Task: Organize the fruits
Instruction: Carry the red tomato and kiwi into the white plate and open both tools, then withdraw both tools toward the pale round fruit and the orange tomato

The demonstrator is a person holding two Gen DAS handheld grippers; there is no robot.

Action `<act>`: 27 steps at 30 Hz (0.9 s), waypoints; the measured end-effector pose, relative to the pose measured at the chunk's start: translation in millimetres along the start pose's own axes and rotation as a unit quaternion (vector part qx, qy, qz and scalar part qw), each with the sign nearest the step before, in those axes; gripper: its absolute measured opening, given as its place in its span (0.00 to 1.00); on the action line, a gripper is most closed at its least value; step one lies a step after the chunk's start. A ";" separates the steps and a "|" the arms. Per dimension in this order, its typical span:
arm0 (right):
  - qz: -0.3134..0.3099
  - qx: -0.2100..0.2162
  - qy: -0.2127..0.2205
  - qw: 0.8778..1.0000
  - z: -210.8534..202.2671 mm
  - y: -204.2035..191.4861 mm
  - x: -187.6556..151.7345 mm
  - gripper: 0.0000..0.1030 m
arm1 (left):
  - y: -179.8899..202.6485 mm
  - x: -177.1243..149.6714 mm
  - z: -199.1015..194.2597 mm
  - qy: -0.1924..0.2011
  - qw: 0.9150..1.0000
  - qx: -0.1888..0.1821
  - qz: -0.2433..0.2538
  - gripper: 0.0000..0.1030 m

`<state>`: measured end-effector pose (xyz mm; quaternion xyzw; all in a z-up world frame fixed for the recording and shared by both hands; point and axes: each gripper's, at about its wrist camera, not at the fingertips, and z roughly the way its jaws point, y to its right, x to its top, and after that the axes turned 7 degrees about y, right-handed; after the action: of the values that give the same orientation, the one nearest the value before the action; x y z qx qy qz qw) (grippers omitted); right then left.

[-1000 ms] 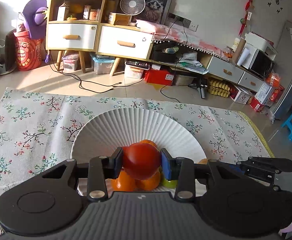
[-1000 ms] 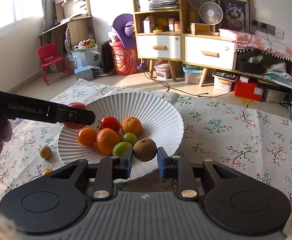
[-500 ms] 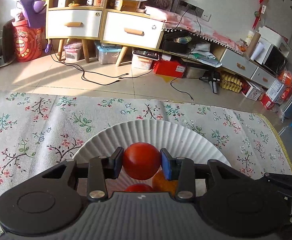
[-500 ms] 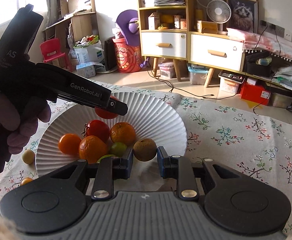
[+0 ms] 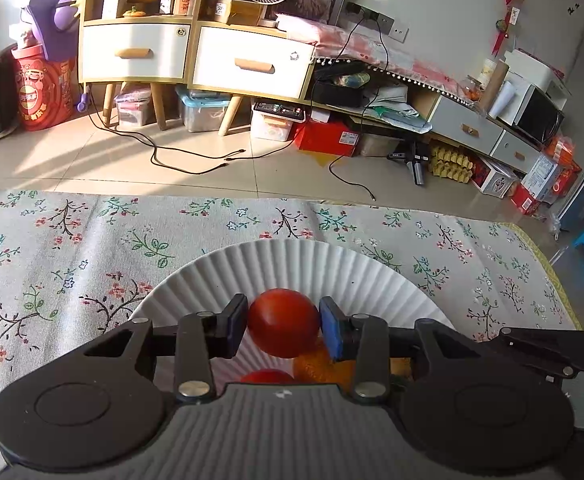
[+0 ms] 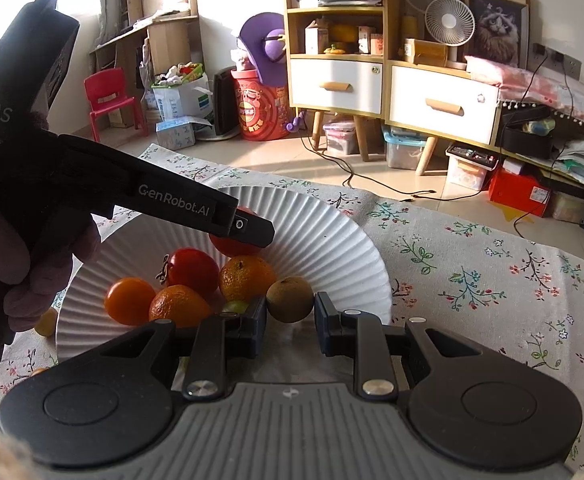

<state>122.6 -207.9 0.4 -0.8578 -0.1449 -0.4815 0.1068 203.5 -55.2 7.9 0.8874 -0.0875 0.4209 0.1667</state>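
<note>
My left gripper (image 5: 283,322) is shut on a red tomato (image 5: 283,322) and holds it above the white paper plate (image 5: 275,264). In the right wrist view the left gripper (image 6: 247,228) hovers over the plate (image 6: 332,236) with the tomato (image 6: 231,244) mostly hidden behind its finger. On the plate lie another red tomato (image 6: 191,270), oranges (image 6: 245,276) (image 6: 177,310), a small orange fruit (image 6: 129,300), a green fruit (image 6: 233,306) and a brown fruit (image 6: 289,298). My right gripper (image 6: 289,326) is open and empty at the plate's near rim, just before the brown fruit.
The plate sits on a floral cloth (image 6: 472,264). A small yellowish fruit (image 6: 45,322) lies on the cloth left of the plate. Cabinets (image 6: 372,80), boxes and cables stand on the floor beyond the cloth.
My left gripper has carried the red tomato from the plate's left side over its middle, above the other fruits. My right gripper has stayed at the near rim.
</note>
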 end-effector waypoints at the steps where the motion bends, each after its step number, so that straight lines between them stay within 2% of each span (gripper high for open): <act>1: 0.000 -0.001 0.001 1.000 -0.6 -0.4 0.3 0.23 | 0.0 0.0 -0.8 0.002 1.000 0.002 0.000 0.36; 6: 0.004 -0.004 0.009 1.000 -10.2 -0.1 1.3 0.26 | -1.9 0.1 -7.5 0.006 1.000 0.004 0.000 0.41; 12: 0.011 -0.015 0.009 1.000 -28.8 2.3 4.4 0.35 | -2.9 -6.6 -28.3 0.016 1.000 0.013 -0.006 0.57; 17: 0.005 -0.019 0.009 1.000 -49.6 -3.0 3.2 0.57 | 1.0 -16.2 -53.6 0.022 0.999 0.024 0.012 0.68; 19: 0.001 -0.020 0.008 1.000 -55.5 -7.0 2.7 0.60 | 3.4 -21.2 -65.2 0.031 0.999 0.032 0.023 0.78; 23: 0.004 -0.026 0.003 1.000 -63.2 -15.5 1.2 0.69 | 4.5 -32.2 -83.9 0.034 0.998 0.034 0.037 0.83; 25: 0.012 -0.031 0.001 0.999 -66.5 -20.0 -1.9 0.75 | 2.6 -37.4 -92.2 0.034 0.998 0.036 0.038 0.90; 27: 0.023 -0.033 0.001 0.999 -70.0 -23.7 -5.9 0.81 | -0.3 -43.7 -99.3 0.031 0.998 0.037 0.038 0.92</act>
<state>55.7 -209.2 32.4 -0.8634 -0.1092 -0.4844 0.0898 104.8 -17.5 32.5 0.8756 -0.1005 0.4570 0.1197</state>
